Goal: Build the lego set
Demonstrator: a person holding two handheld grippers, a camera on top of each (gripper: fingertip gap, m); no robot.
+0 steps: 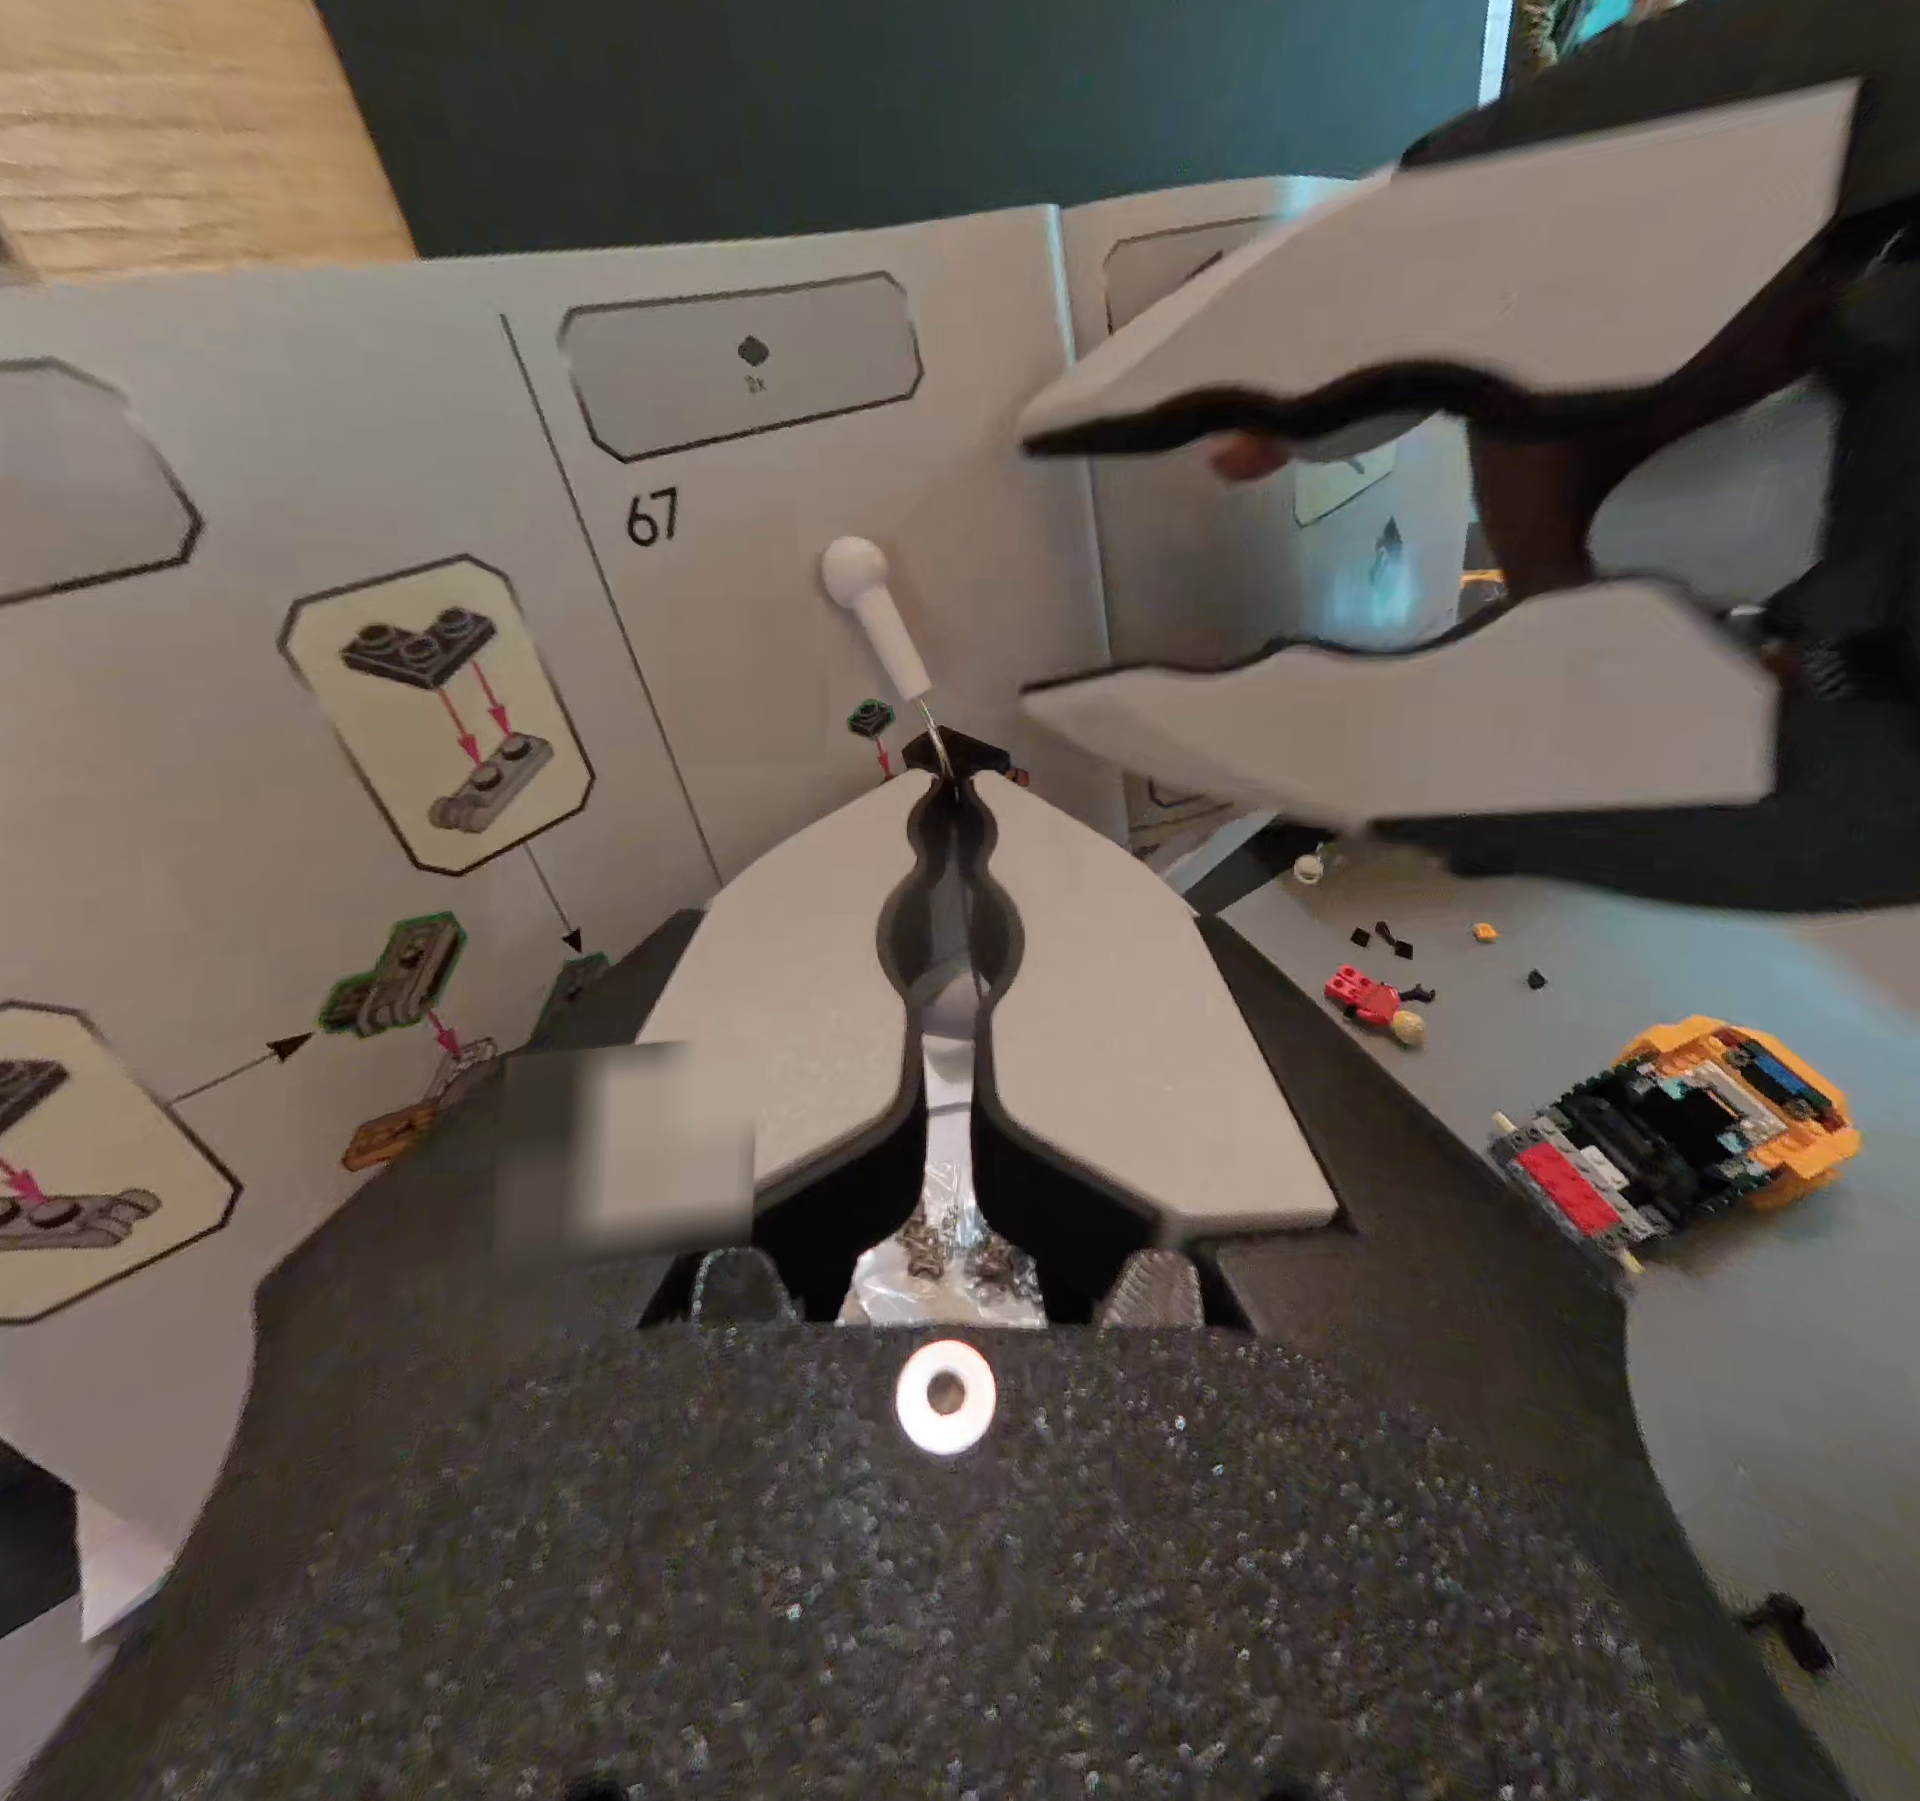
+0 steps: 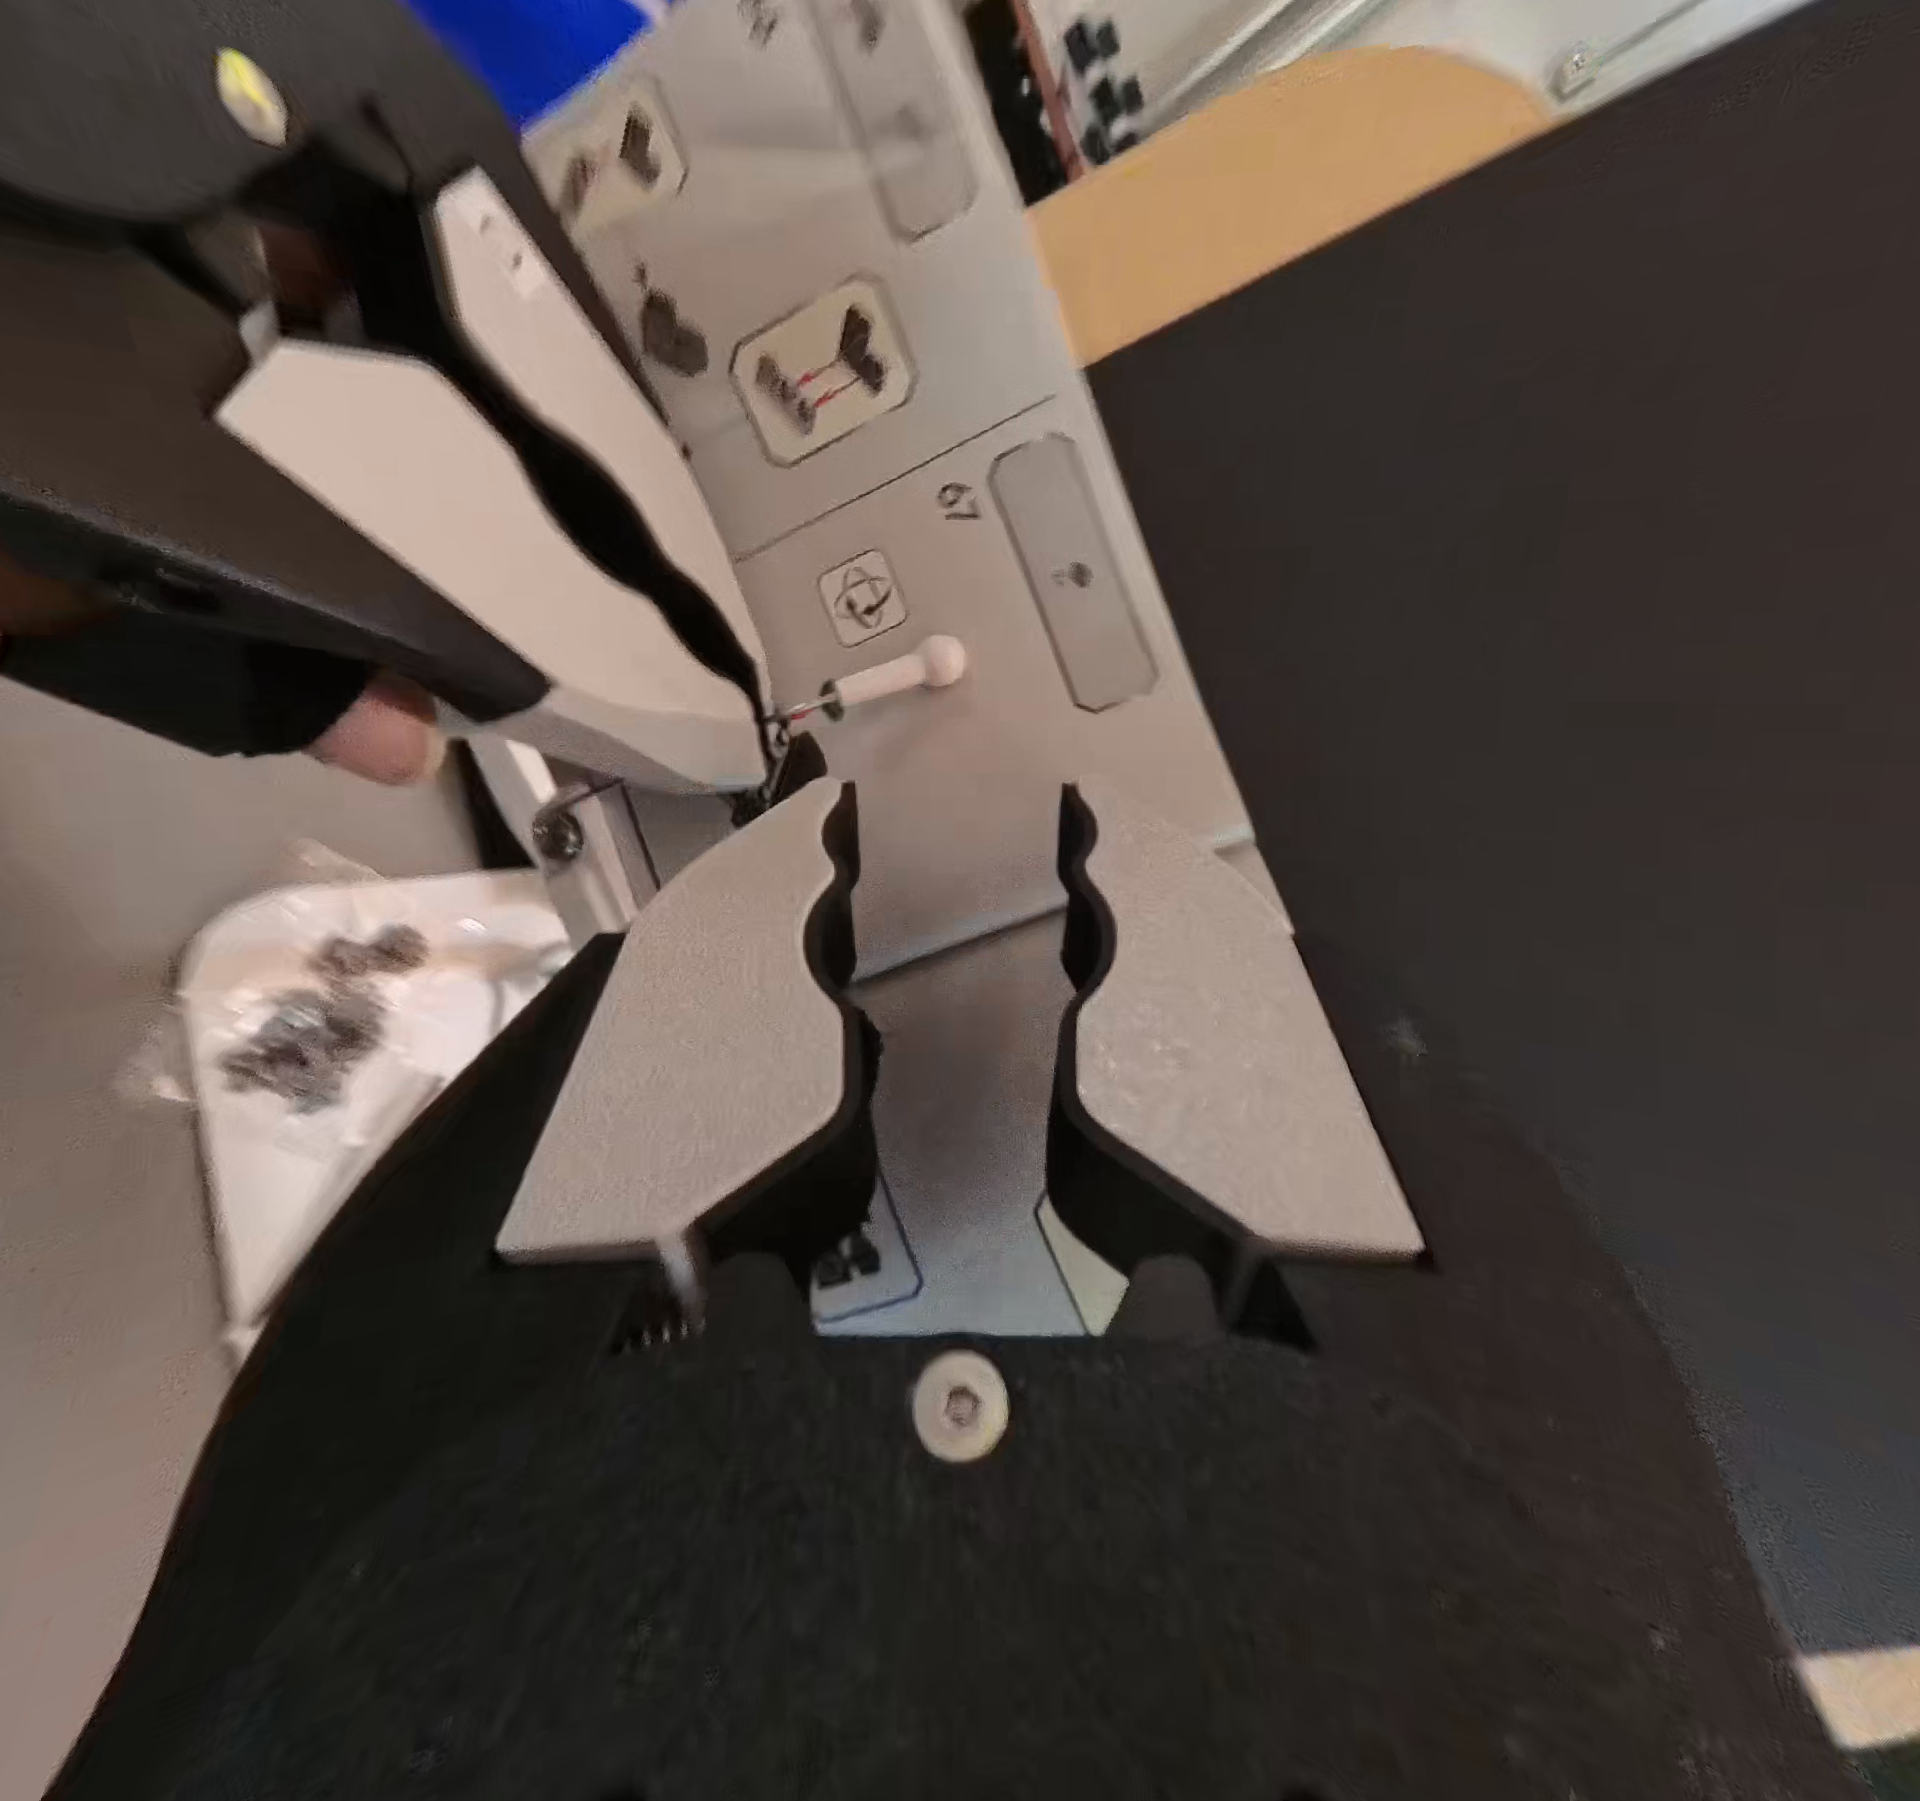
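Observation:
My left gripper [image 1: 951,797] is shut, and a small black lego piece [image 1: 961,752] sticks out of its tips, held up in front of the open instruction booklet [image 1: 727,525]. In the right wrist view the left gripper [image 2: 767,728] comes in from the upper left with the black piece [image 2: 792,766] at its tip. My right gripper [image 2: 956,801] is open and empty, its left fingertip just below that piece. It also shows in the left wrist view [image 1: 1029,567], on the right, jaws apart. The partly built orange and black lego car [image 1: 1673,1138] lies on the grey table.
The booklet [image 2: 935,421] stands upright, held by a white ball-headed pin [image 1: 868,608] with a wire clip. A red minifigure [image 1: 1371,998] and small loose pieces [image 1: 1392,939] lie on the table. A clear bag of dark pieces [image 2: 312,1013] lies at the left. A fingertip [image 2: 379,735] shows under the left gripper. The gap from one gripper's tips to the other's is roughly 4 centimeters. Both grippers' tips are roughly 30 centimeters from the red minifigure [image 1: 1371,998].

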